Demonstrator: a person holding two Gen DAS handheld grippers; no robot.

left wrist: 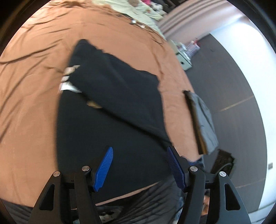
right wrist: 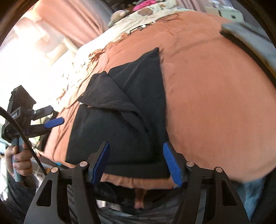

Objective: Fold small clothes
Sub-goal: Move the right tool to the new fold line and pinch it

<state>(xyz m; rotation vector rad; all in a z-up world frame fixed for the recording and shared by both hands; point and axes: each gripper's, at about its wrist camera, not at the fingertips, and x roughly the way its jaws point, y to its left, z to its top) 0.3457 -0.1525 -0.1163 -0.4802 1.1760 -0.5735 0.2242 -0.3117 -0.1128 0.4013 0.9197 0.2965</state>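
Rust-brown bedding (right wrist: 215, 103) covers the bed, and a black garment (right wrist: 120, 112) lies partly folded on it. Both the left claw (left wrist: 138, 165) and right claw (right wrist: 136, 162) hover open above it, gripping nothing.

black garment (left wrist: 112, 106) showing white-and-tan stripes at its 9 o'clock edge | bed sheet (left wrist: 34, 69) showing rust-orange | folded cloth (left wrist: 205, 120) at 3 o'clock showing grey | left gripper (left wrist: 139, 165) pads showing ribbed blue | right gripper (right wrist: 136, 162) pads showing ribbed blue | pale cream blanket (right wrist: 155, 15) at 12 o'clock showing brown patches
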